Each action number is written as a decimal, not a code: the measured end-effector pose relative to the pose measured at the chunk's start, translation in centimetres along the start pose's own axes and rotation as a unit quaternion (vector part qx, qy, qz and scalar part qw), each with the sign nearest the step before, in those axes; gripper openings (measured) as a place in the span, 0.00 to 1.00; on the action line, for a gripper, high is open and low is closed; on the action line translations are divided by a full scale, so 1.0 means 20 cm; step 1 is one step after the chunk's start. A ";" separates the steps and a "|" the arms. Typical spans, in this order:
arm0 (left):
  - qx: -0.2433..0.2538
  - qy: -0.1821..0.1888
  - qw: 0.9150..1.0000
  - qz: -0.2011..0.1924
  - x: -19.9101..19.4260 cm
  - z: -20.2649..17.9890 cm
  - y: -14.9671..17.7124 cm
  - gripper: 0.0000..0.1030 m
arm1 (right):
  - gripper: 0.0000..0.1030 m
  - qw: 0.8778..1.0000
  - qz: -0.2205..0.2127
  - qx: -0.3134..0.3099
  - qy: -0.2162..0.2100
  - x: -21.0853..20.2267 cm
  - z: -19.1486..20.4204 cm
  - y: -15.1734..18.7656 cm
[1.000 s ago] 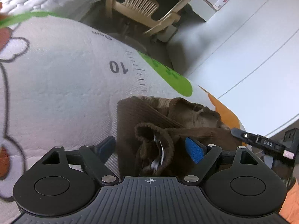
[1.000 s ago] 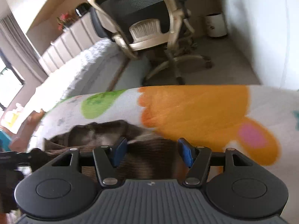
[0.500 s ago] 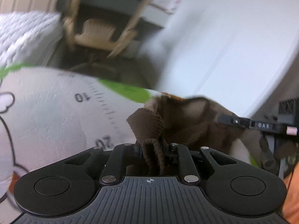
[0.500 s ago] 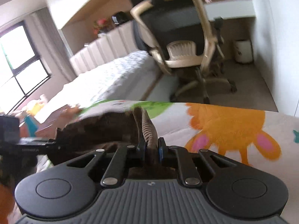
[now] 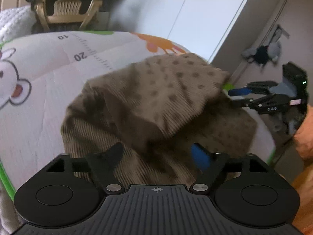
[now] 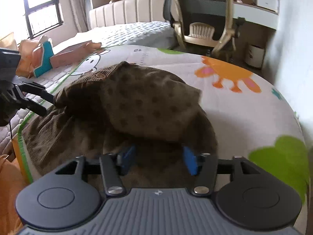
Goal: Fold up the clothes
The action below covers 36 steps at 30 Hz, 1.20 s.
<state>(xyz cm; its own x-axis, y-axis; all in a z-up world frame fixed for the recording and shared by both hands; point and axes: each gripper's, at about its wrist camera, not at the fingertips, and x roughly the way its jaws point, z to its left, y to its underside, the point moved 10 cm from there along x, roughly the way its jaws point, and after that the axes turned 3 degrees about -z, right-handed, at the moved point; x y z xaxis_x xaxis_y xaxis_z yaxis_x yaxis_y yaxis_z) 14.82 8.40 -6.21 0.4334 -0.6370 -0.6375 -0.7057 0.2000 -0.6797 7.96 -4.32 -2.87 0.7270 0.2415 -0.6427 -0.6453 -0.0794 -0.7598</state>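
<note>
Corduroy garment, brown, dotted lining showing, lies heaped on the cartoon play mat, no longer pinched. Left gripper and right gripper, clamped half a second ago, now gape wide over its near edge. Office chair beyond the mat.

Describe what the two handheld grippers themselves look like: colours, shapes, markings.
Both are black plastic. The left gripper has a ribbed body with a small crosshair mark, two round discs at its sides, silver pivot screws, and angled fingers; one blue pad shows. The right gripper is built the same, its ribbed body greyer, with blue pads on both fingers. Seen from the left camera, its side carries small white lettering.
</note>
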 end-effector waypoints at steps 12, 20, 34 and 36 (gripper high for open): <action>-0.272 0.033 0.959 -0.075 0.20 0.35 -0.31 0.91 | 0.83 0.976 -0.096 0.188 -0.047 0.11 -0.34 -0.37; -0.164 -0.102 0.980 -0.048 0.37 0.46 -0.39 0.75 | 0.83 0.999 0.002 0.041 0.033 0.33 -0.22 -0.13; -0.205 0.012 0.978 -0.028 0.28 0.36 -0.24 0.92 | 0.77 0.976 -0.039 0.200 -0.072 0.27 -0.24 -0.19; -0.204 0.008 0.978 -0.039 0.30 0.37 -0.24 0.91 | 0.60 0.981 -0.032 0.179 -0.066 0.35 -0.19 -0.18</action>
<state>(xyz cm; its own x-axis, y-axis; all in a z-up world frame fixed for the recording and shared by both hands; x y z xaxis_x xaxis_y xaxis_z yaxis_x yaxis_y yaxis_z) 24.89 9.10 -9.53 0.4881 -0.6505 -0.5819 -0.8376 -0.1616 -0.5219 16.25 -6.07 -5.00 0.7472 0.3597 -0.5588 -0.6575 0.2783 -0.7001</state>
